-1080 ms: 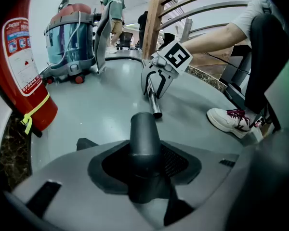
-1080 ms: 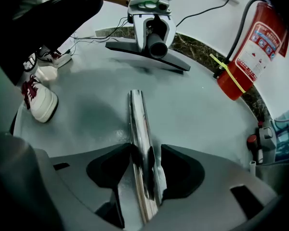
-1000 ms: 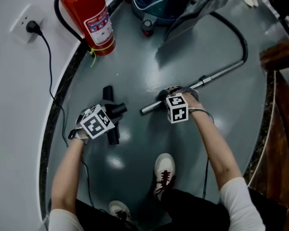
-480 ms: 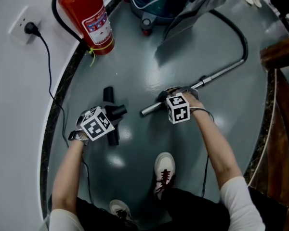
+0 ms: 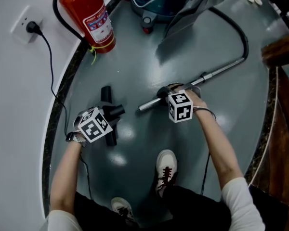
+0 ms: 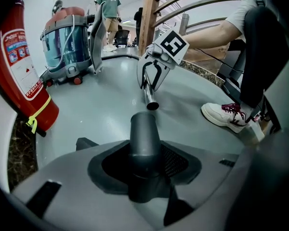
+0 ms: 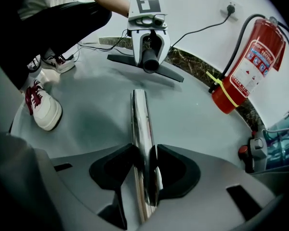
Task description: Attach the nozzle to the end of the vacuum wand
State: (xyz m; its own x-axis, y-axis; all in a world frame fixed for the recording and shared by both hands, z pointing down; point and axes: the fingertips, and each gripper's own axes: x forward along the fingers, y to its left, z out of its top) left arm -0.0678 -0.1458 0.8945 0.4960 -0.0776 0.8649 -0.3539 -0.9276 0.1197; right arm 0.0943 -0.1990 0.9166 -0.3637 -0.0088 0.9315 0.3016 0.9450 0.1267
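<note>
The black T-shaped nozzle (image 5: 106, 94) lies low over the grey floor. Its round neck (image 6: 144, 129) sits between the jaws of my left gripper (image 5: 106, 118), which is shut on it, and the neck's mouth points toward the wand. The chrome vacuum wand (image 5: 216, 72) runs from the hose down to my right gripper (image 5: 164, 95). Those jaws have just been closing and now clamp the tube (image 7: 139, 114) a short way back from its open end (image 6: 151, 101). A gap remains between the wand's end and the nozzle (image 7: 149, 61).
A red fire extinguisher (image 5: 89, 16) stands by the curved wall, next to a wall socket with a black cord (image 5: 32, 28). The vacuum canister (image 5: 156, 1) and its hose (image 5: 241, 28) are at the top. My white shoe (image 5: 164, 165) is near. A wooden railing (image 5: 279, 52) runs along the right.
The right gripper has come shut on the wand and lifted it slightly, so the open end sits a little higher in the picture. The left gripper and nozzle have hardly moved.
</note>
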